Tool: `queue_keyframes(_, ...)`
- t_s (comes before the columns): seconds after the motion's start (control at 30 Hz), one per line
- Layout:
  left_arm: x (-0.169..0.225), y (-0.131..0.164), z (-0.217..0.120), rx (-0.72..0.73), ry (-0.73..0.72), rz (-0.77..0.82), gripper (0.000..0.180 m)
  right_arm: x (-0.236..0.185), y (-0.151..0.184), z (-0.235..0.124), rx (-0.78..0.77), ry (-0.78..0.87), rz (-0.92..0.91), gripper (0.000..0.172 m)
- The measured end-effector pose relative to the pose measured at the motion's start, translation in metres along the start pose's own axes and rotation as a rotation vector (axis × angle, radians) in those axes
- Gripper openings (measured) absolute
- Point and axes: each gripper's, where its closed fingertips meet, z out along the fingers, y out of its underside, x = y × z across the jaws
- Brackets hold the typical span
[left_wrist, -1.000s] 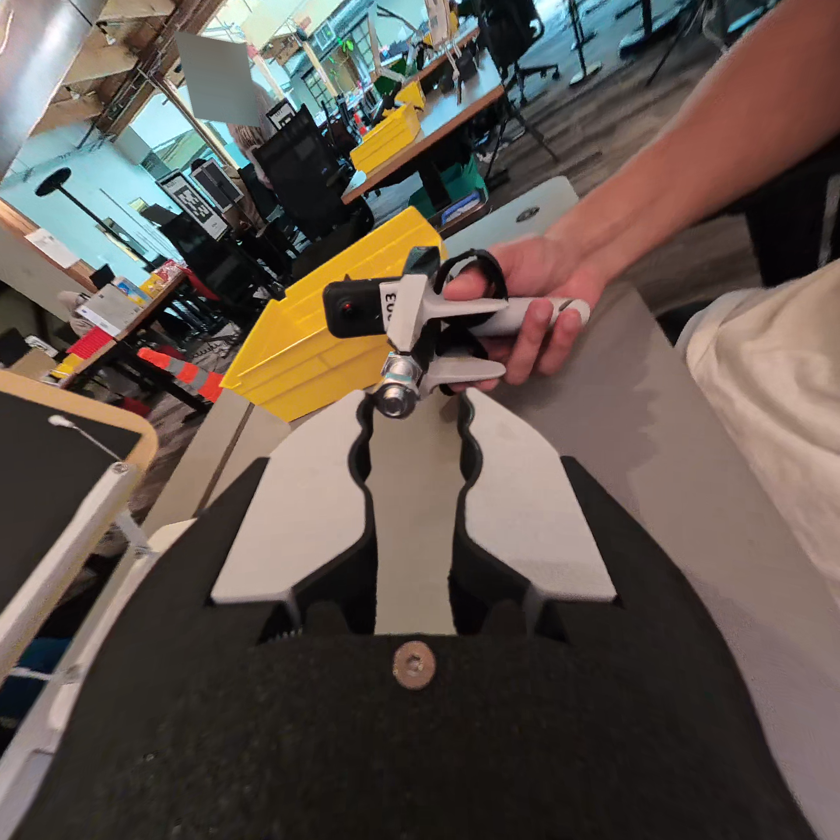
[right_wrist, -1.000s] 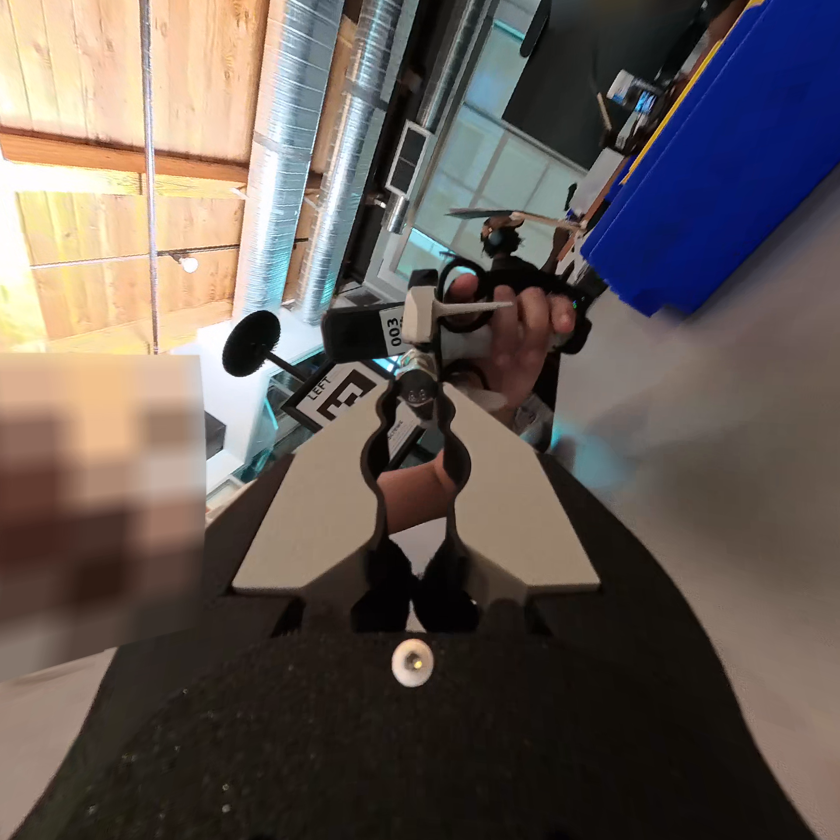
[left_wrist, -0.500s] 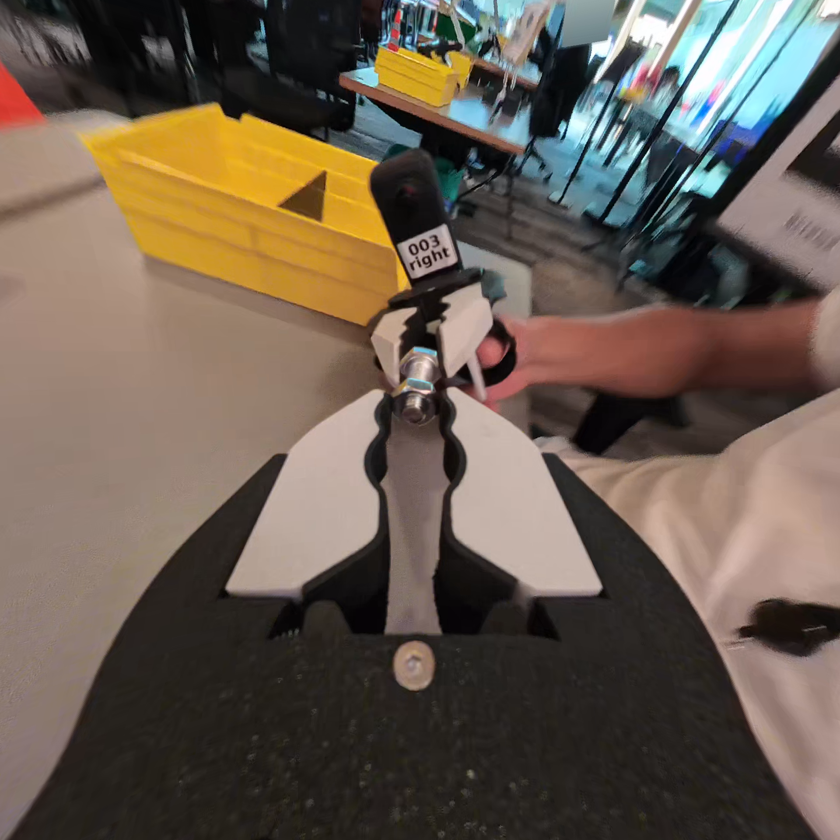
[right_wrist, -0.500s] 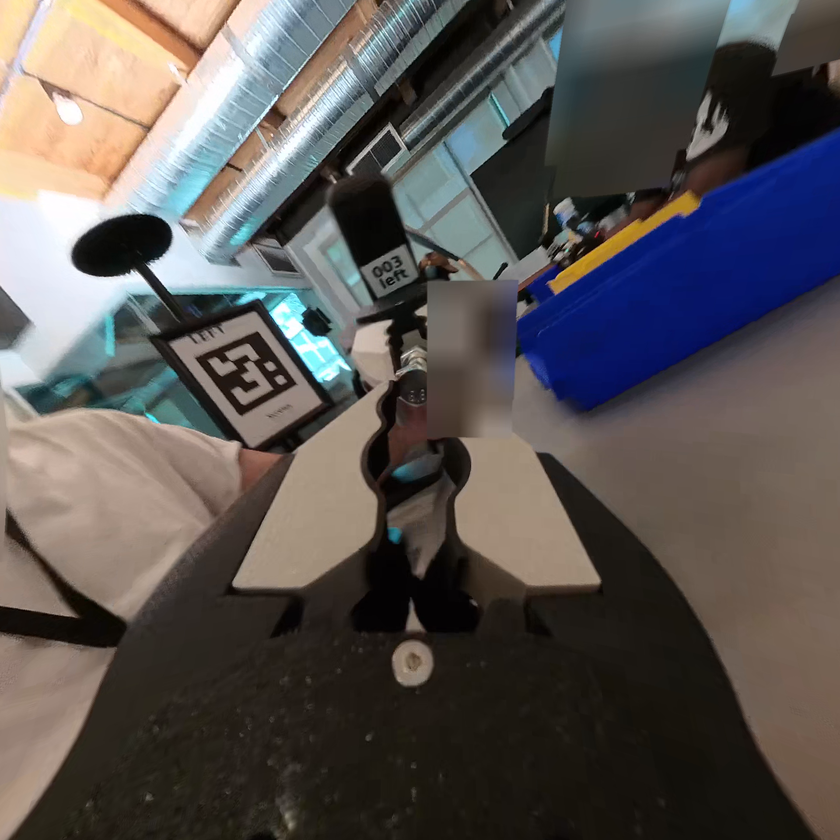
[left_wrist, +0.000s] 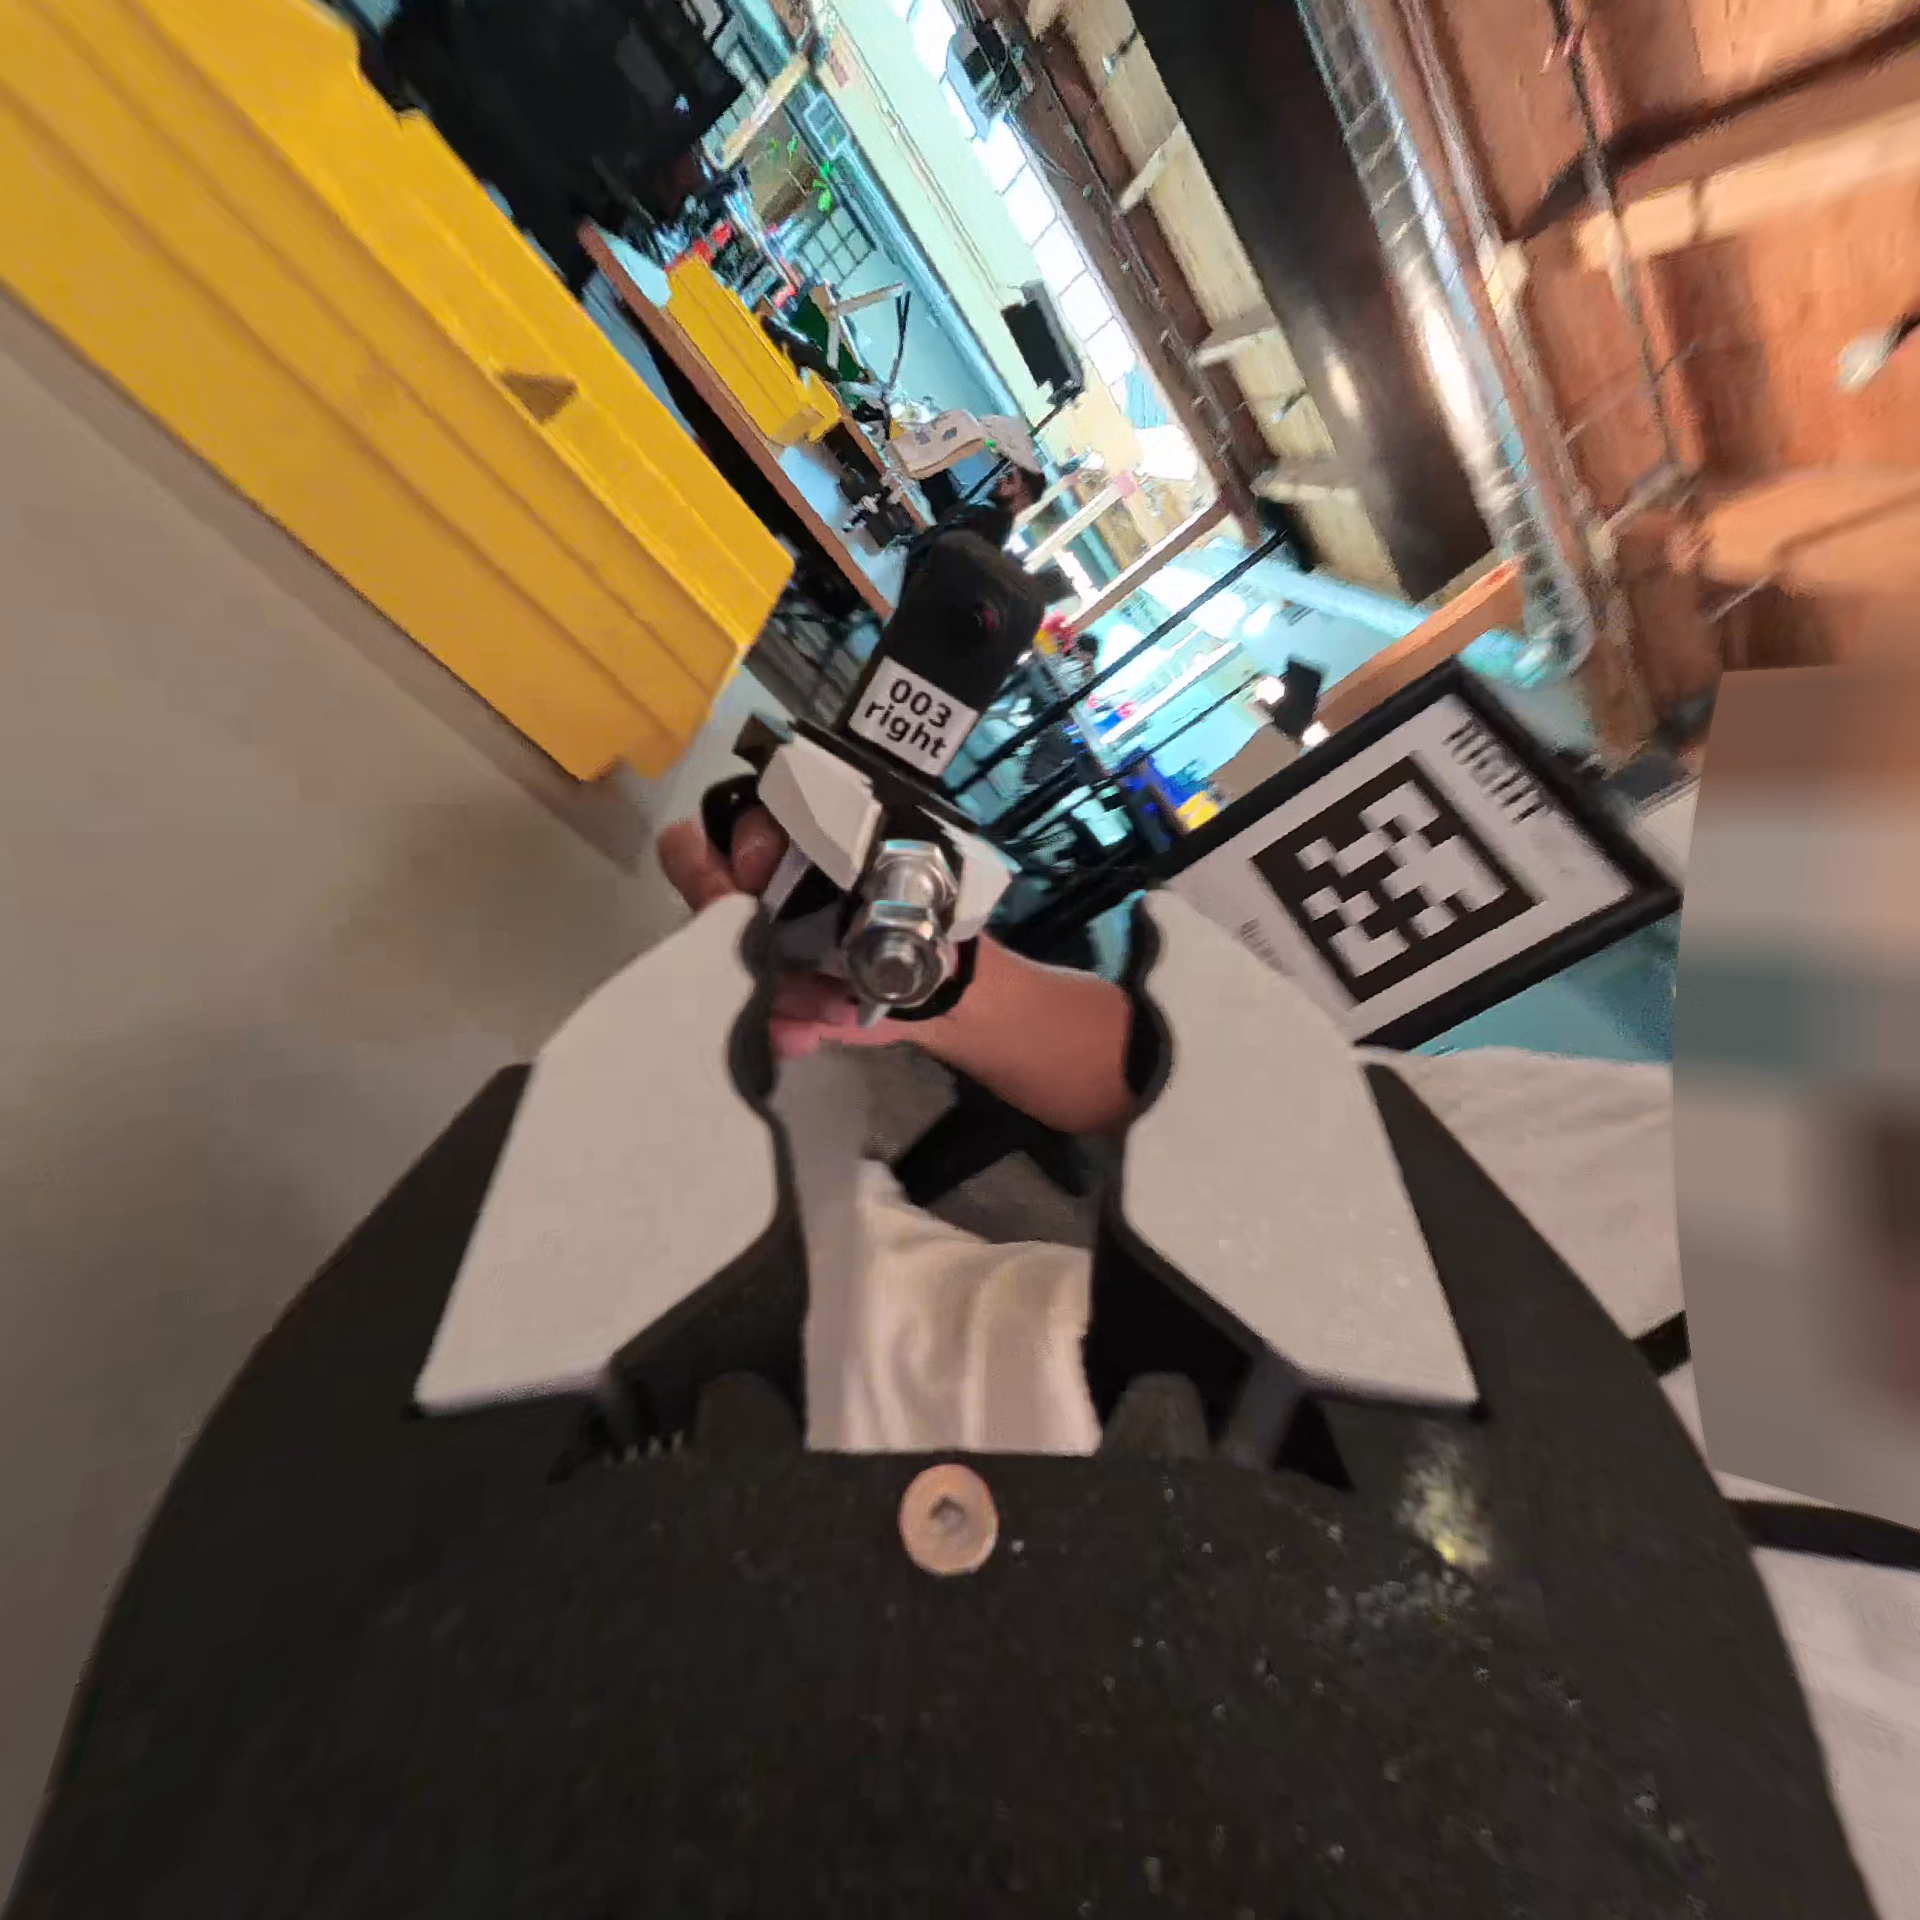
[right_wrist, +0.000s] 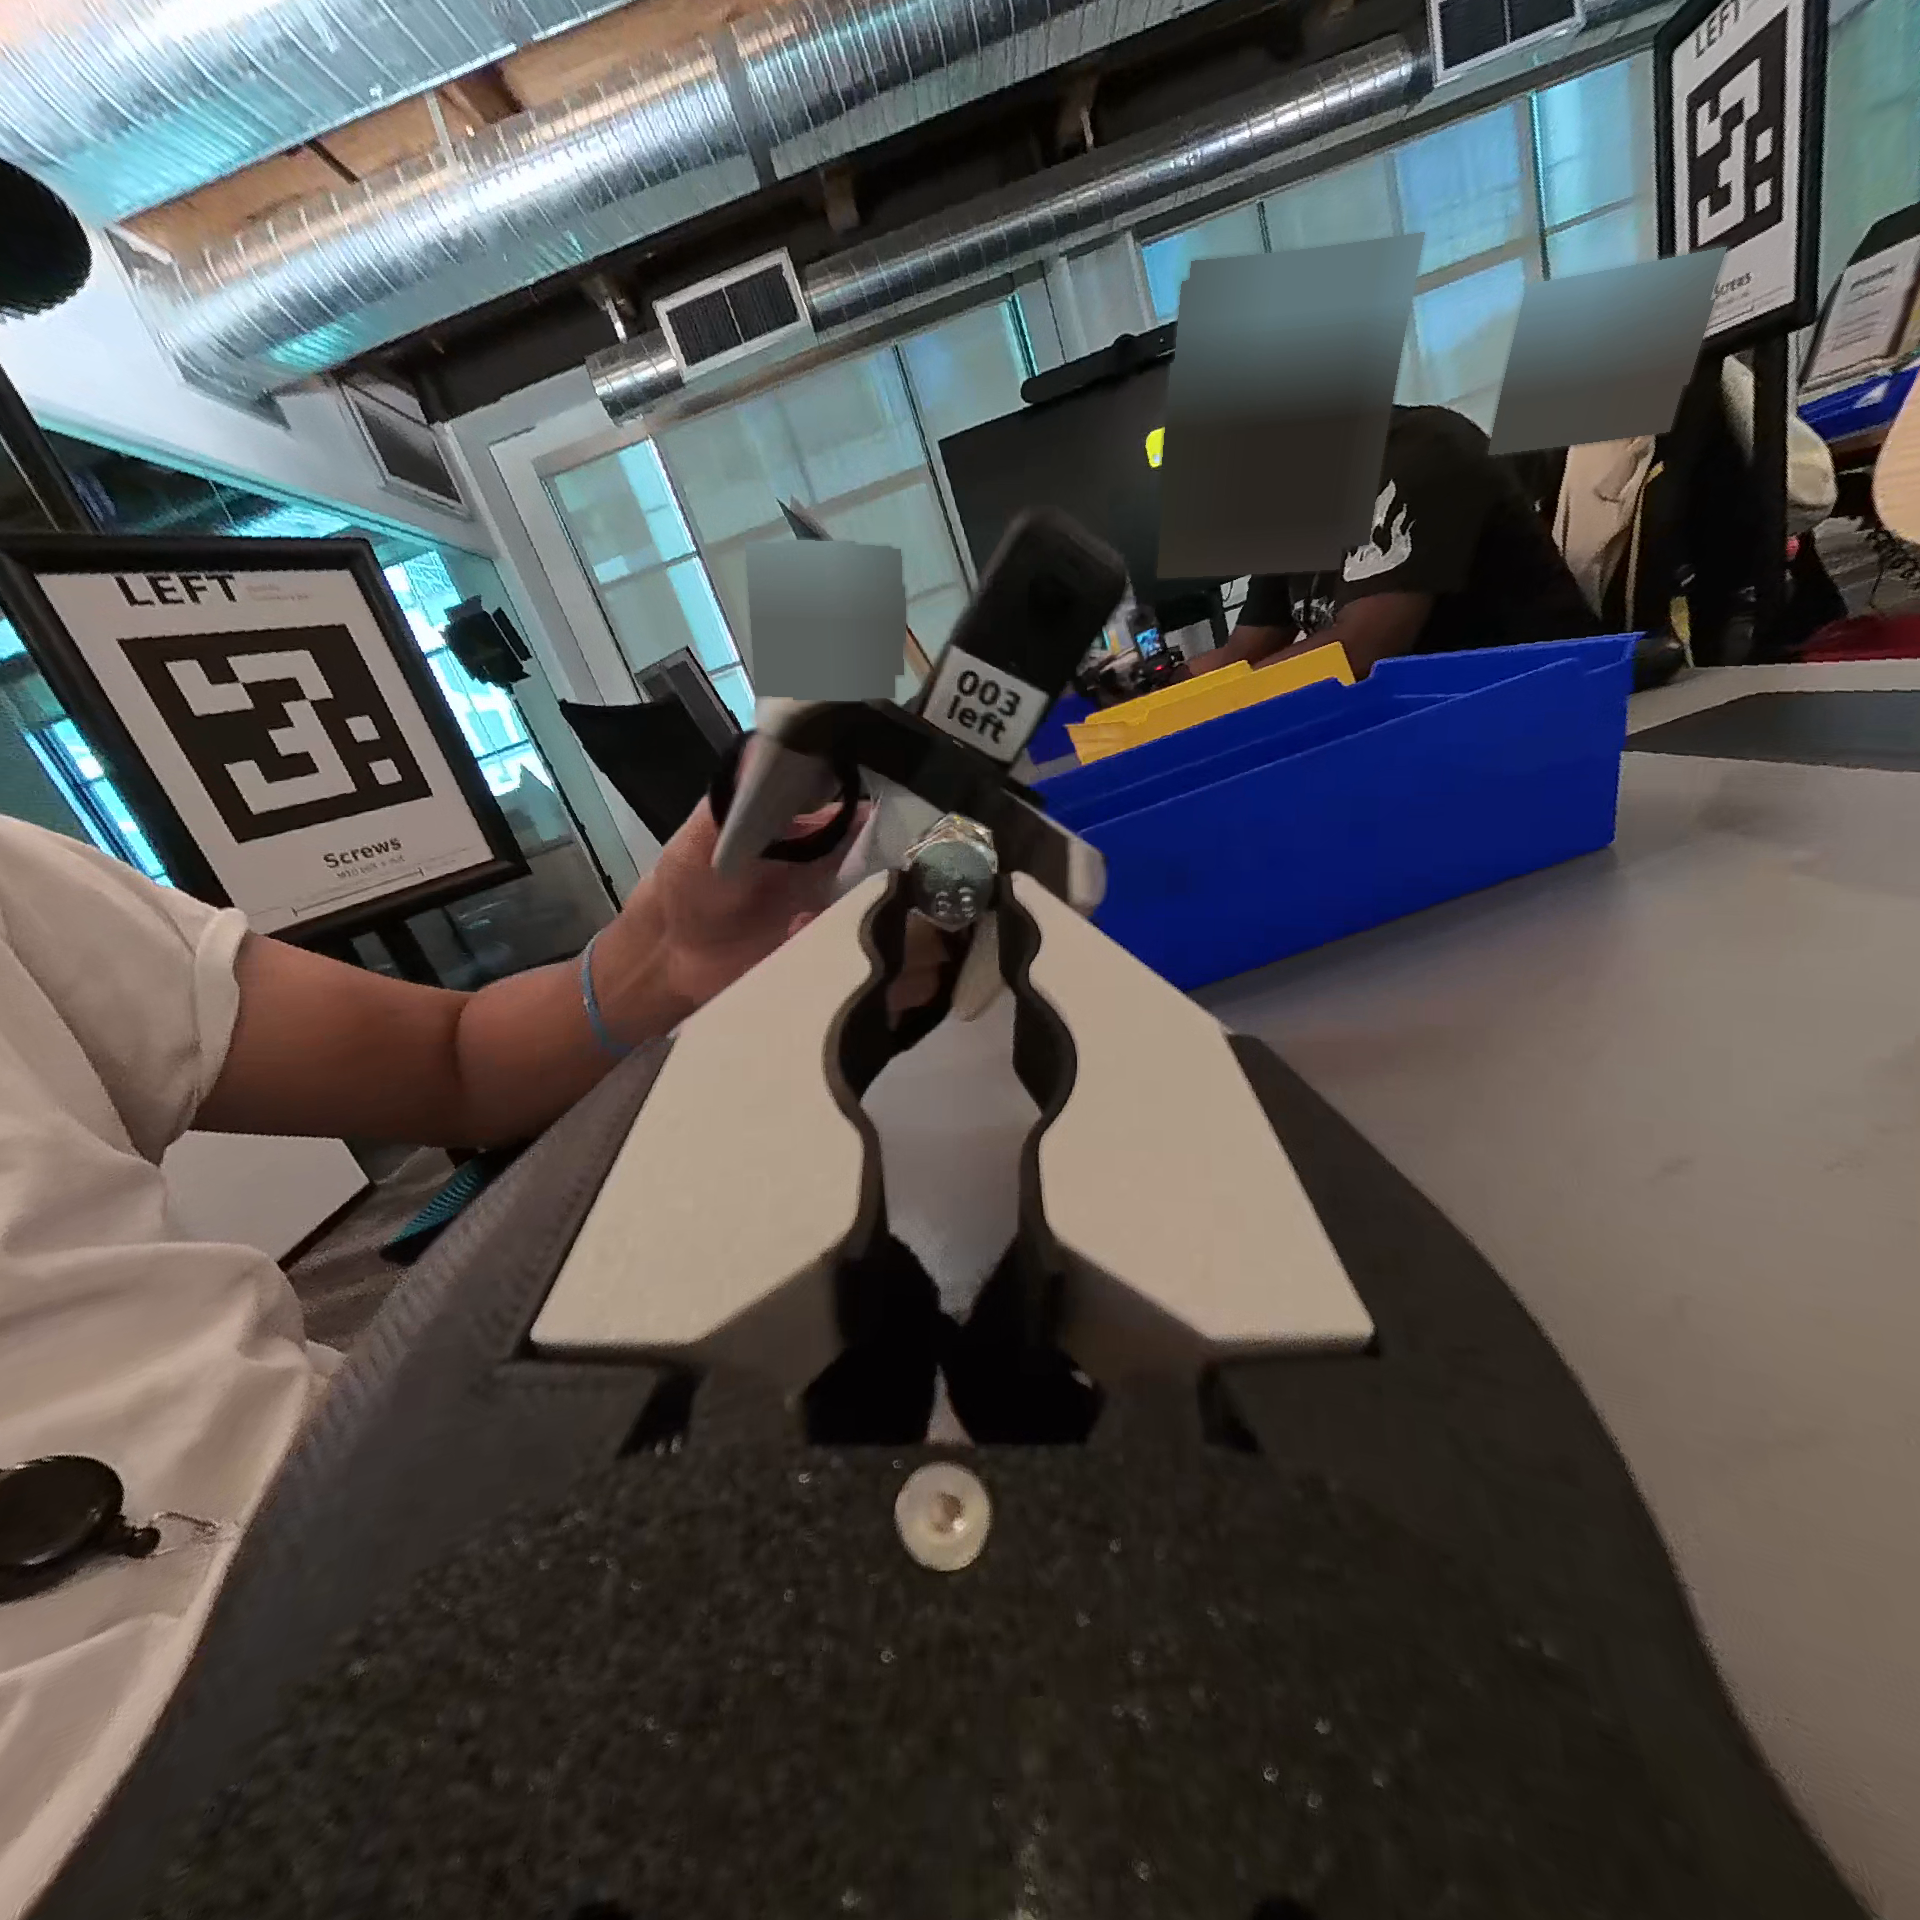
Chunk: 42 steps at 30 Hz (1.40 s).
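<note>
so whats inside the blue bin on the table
Over the blue bin rim, only bare blue inner walls and a divider ridge show. Its floor is hidden by the near wall, so any contents cannot be seen. A yellow bin sits behind it, not inside.

Workshop: parts bins (right_wrist: 1351, 821), exposed ducts (right_wrist: 436, 197)

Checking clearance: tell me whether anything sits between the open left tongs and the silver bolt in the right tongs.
Nothing visible does. The silver steel bolt with hex nuts, clamped in the right tongs, sits just ahead of the open left tongs; a hand is behind it.
</note>
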Motion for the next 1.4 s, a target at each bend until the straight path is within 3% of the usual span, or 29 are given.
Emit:
queue_keyframes(0.07,-0.002,-0.002,-0.001,-0.017,-0.058,0.202,0.092,0.002,-0.002,-0.001,0.017,0.001,0.029,0.017)
queue_keyframes(0.1,-0.005,-0.005,-0.003,-0.023,-0.112,0.295,0.091,0.003,-0.004,-0.002,0.029,-0.005,0.054,0.017)
queue_keyframes(0.27,0.0,-0.012,-0.006,-0.034,-0.204,0.863,0.081,0.0,-0.008,-0.005,0.046,-0.078,0.272,0.017)
queue_keyframes(0.4,-0.011,-0.001,-0.003,-0.19,-0.37,1.377,0.058,-0.005,-0.003,-0.005,-0.035,-0.194,0.682,0.016)
queue_keyframes(0.53,-0.008,0.016,0.004,-0.267,-0.338,1.489,0.035,-0.004,0.0,-0.005,-0.048,-0.215,0.77,0.016)
queue_keyframes(0.67,-0.003,0.015,0.005,-0.244,-0.332,1.515,0.033,-0.009,0.004,-0.003,-0.078,-0.234,0.781,0.016)
queue_keyframes(0.77,-0.002,0.019,0.004,-0.264,-0.317,1.526,0.017,-0.008,0.005,-0.002,-0.079,-0.227,0.784,0.016)
queue_keyframes(0.9,-0.001,0.012,0.003,-0.229,-0.362,1.39,0.016,-0.007,0.003,-0.002,-0.059,-0.221,0.752,0.016)
queue_keyframes(1.0,0.003,0.006,0.001,-0.182,-0.355,1.119,0.015,-0.01,0.0,-0.001,-0.031,-0.206,0.605,0.017)
queue_keyframes(1.17,0.012,0.0,0.0,-0.1,-0.236,0.574,0.014,-0.017,-0.007,0.002,0.043,-0.117,0.09,0.017)
queue_keyframes(1.4,0.012,-0.004,-0.005,0.062,0.085,-0.235,0.012,-0.023,-0.004,0.006,-0.039,0.106,-0.617,0.017)
